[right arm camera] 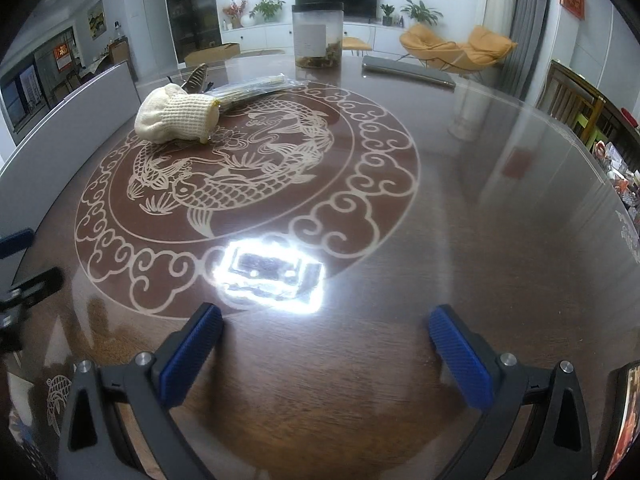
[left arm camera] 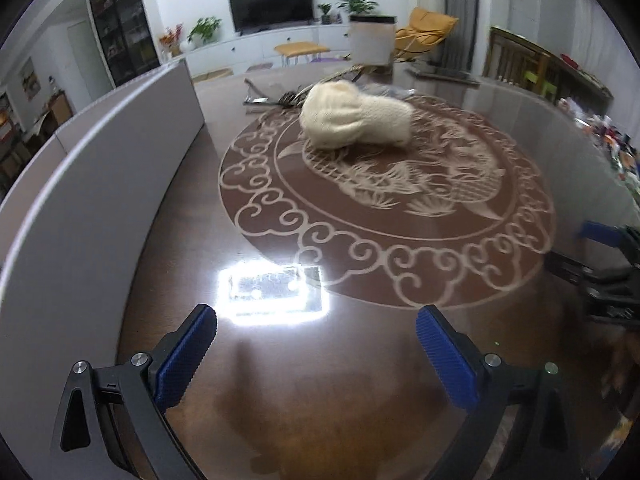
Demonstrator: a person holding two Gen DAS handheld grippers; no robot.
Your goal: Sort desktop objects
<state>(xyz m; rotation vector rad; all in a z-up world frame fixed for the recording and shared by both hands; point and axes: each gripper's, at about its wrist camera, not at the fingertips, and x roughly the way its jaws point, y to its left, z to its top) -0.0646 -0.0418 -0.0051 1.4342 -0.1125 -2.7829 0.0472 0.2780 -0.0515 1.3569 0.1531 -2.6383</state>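
Note:
A cream knitted glove (left arm camera: 356, 118) (right arm camera: 176, 114) lies bunched on the glossy brown table with the carved fish roundel (left arm camera: 400, 216) (right arm camera: 248, 172). Behind the glove lie a clear packet of sticks (right arm camera: 252, 86) and a dark clip (right arm camera: 196, 76). A tall clear jar (right arm camera: 318, 34) (left arm camera: 370, 40) with a dark lid stands at the far side. My left gripper (left arm camera: 316, 340) hangs open over bare table in front of the roundel, nothing between its blue pads. My right gripper (right arm camera: 326, 340) is open too, empty, near the lamp glare. The right gripper also shows at the right edge of the left wrist view (left arm camera: 608, 272).
A grey-white board (left arm camera: 80, 200) (right arm camera: 60, 132) stands upright along the table's left side. A flat grey slab (right arm camera: 408, 70) lies at the far right of the table. Clutter crowds the right edge (left arm camera: 616, 152). Wooden chairs (right arm camera: 576, 108) stand beyond the table.

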